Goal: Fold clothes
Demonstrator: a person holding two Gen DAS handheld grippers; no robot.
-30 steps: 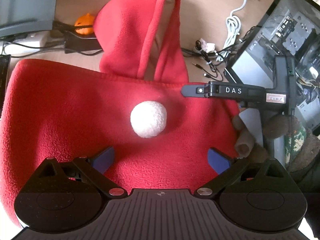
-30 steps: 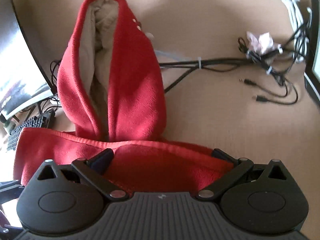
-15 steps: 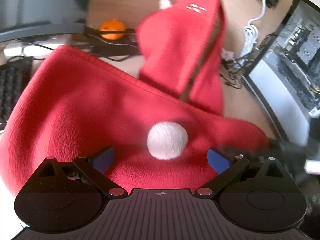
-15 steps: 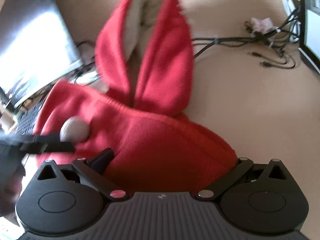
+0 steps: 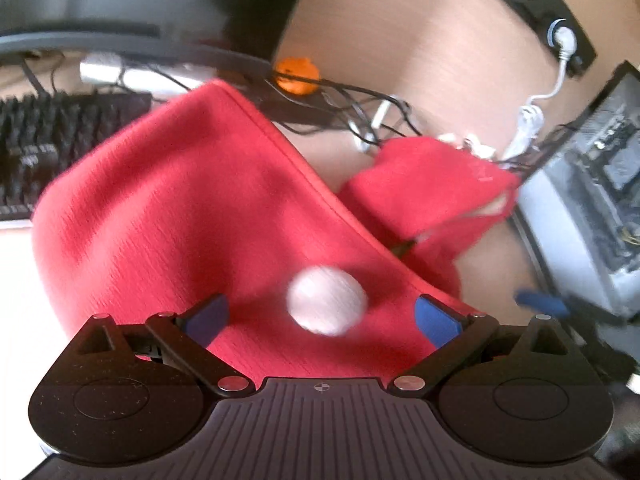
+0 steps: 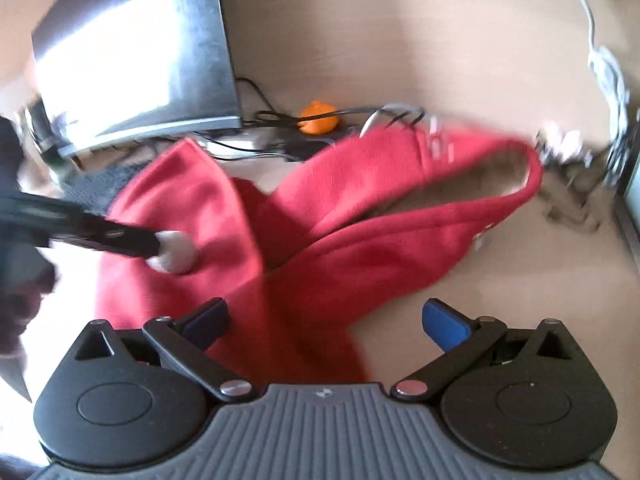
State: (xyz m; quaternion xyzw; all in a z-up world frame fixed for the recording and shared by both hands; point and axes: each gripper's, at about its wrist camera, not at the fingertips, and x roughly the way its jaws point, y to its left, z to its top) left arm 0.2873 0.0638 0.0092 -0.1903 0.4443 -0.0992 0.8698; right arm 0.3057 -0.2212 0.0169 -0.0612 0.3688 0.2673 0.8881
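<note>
red fleece hooded garment (image 5: 192, 216) with white pompom (image 5: 326, 300) hangs bunched over the tan wooden surface (image 6: 400, 60), presumably for refolding, between both spread, unclenched tools: left tool (image 5: 322, 318), right tool (image 6: 326, 322).

Red fleece garment (image 5: 192, 216) with white pompom (image 5: 326, 300), beige hood lining (image 6: 480, 176); blue-padded black tongs (image 6: 324, 320).
</note>
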